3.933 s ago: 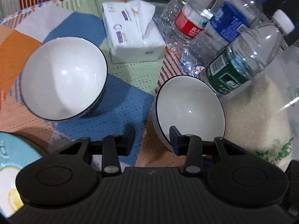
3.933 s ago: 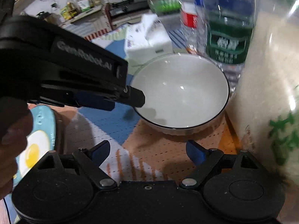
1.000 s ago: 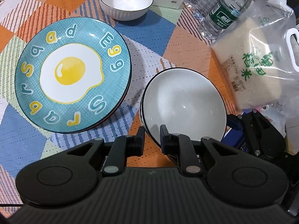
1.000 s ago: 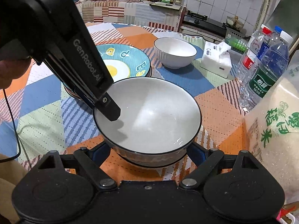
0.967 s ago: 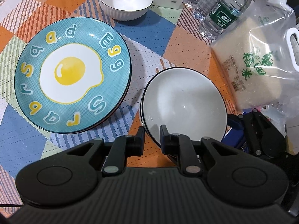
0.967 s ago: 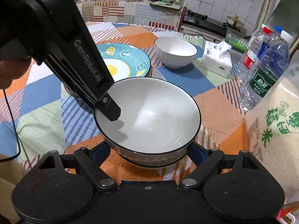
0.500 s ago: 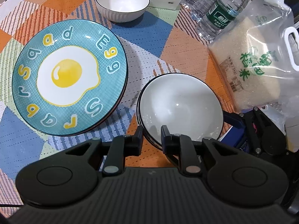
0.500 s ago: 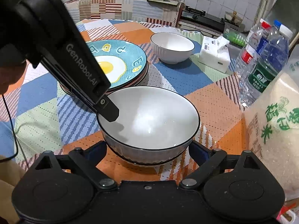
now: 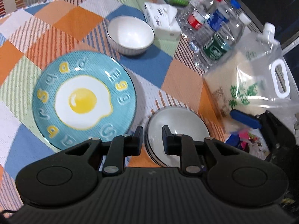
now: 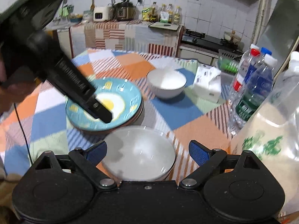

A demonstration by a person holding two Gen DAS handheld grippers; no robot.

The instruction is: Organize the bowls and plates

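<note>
Low in both frames, the white ceramic bowl with a dark rim (image 9: 179, 128) rests on the patchwork tabletop (image 9: 153, 65), the left gripper (image 9: 152, 137) parted narrowly, holding nothing, the right gripper (image 10: 147, 150) spread wide, not touching it.

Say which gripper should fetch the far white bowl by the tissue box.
Probably the left gripper: open, lifted clear of the near white stacked bowls. The open right gripper straddles them. The far white bowl sits apart.
</note>
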